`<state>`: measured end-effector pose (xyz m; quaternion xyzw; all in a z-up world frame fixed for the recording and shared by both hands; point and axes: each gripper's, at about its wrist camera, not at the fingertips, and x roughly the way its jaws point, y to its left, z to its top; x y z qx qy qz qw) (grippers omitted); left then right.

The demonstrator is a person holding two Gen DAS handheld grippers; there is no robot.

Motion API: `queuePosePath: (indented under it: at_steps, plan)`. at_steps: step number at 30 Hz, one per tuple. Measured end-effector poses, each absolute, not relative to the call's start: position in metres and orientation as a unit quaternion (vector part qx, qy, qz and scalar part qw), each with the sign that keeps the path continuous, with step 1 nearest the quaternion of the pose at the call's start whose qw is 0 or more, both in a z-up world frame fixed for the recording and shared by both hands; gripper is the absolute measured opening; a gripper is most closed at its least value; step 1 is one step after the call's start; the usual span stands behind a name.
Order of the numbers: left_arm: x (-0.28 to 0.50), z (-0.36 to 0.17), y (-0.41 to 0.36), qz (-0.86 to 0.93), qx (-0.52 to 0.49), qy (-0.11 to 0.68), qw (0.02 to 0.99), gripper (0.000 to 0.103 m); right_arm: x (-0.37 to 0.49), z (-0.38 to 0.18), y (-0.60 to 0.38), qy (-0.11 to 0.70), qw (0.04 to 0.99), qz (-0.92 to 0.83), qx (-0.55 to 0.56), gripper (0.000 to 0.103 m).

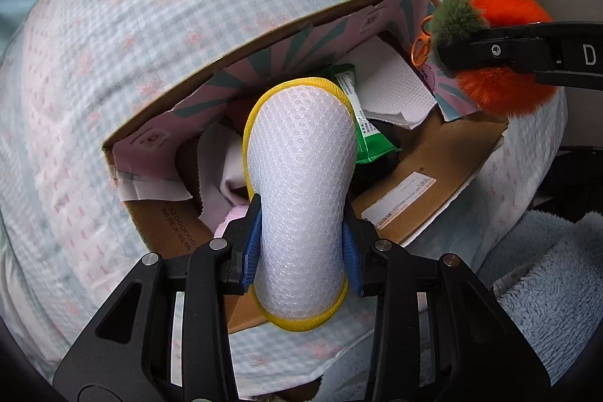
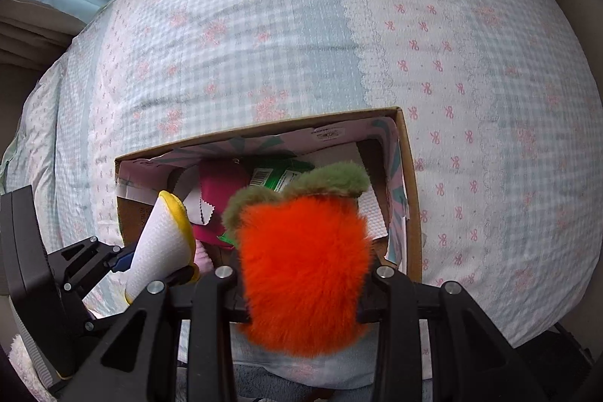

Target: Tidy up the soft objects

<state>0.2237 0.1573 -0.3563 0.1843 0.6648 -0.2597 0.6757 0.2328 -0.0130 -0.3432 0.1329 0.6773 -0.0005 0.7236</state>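
A white mesh pad with yellow trim (image 1: 303,191) is clamped in the left gripper (image 1: 301,257). A fluffy orange pompom with green fur top (image 2: 301,266) is clamped in the right gripper (image 2: 301,292). An open cardboard box (image 1: 433,153) lies just ahead of both.

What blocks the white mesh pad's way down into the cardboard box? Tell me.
Nothing visible does. The white mesh yellow-edged pad, clamped in the left gripper, hangs over the open brown cardboard box, above loose cloths and a green packet.

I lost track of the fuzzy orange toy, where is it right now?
The fuzzy orange toy is clamped in the right gripper, held above the near right corner of the cardboard box on the bed.
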Motion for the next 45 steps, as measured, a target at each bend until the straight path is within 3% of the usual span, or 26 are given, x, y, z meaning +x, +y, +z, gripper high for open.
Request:
queuePosePath:
  at_steps: [1, 3, 5, 7, 9, 10, 21, 30, 37, 45]
  plan:
    - [0.223, -0.358, 0.156, -0.261, 0.182, 0.667, 0.673, 0.033, 0.234, -0.344, -0.013, 0.678, 0.723, -0.002, 0.135, 0.033]
    - [0.225, -0.36, 0.156, -0.263, 0.167, 0.673, 0.671, 0.044, 0.237, -0.347, -0.013, 0.68, 0.721, -0.006, 0.137, 0.034]
    - [0.227, -0.357, 0.155, -0.256, 0.165, 0.667, 0.681, 0.102, 0.239, -0.35, -0.012, 0.682, 0.715, -0.006, 0.151, 0.045]
    - [0.23, -0.349, 0.155, -0.247, 0.168, 0.653, 0.696, 0.103, 0.24, -0.352, -0.012, 0.677, 0.718, -0.007, 0.161, 0.061]
    - [0.233, -0.344, 0.155, -0.256, 0.155, 0.652, 0.697, 0.103, 0.241, -0.351, -0.011, 0.672, 0.724, -0.011, 0.158, 0.097]
    - [0.233, -0.343, 0.156, -0.253, 0.154, 0.651, 0.698, 0.103, 0.241, -0.351, -0.012, 0.669, 0.727, -0.011, 0.157, 0.099]
    - [0.222, -0.339, 0.153, -0.244, 0.159, 0.656, 0.696, 0.103, 0.233, -0.35, -0.017, 0.674, 0.722, -0.008, 0.159, 0.099]
    - [0.208, -0.306, 0.149, -0.215, 0.138, 0.635, 0.729, 0.103, 0.209, -0.31, -0.036, 0.638, 0.752, 0.011, 0.164, 0.099]
    - [0.189, -0.249, 0.142, -0.179, 0.103, 0.599, 0.774, 0.103, 0.184, -0.242, -0.059, 0.586, 0.802, 0.016, 0.112, 0.099]
    - [0.163, -0.13, 0.136, -0.136, 0.041, 0.501, 0.854, 0.103, 0.142, -0.128, -0.082, 0.487, 0.873, 0.005, 0.043, 0.099]
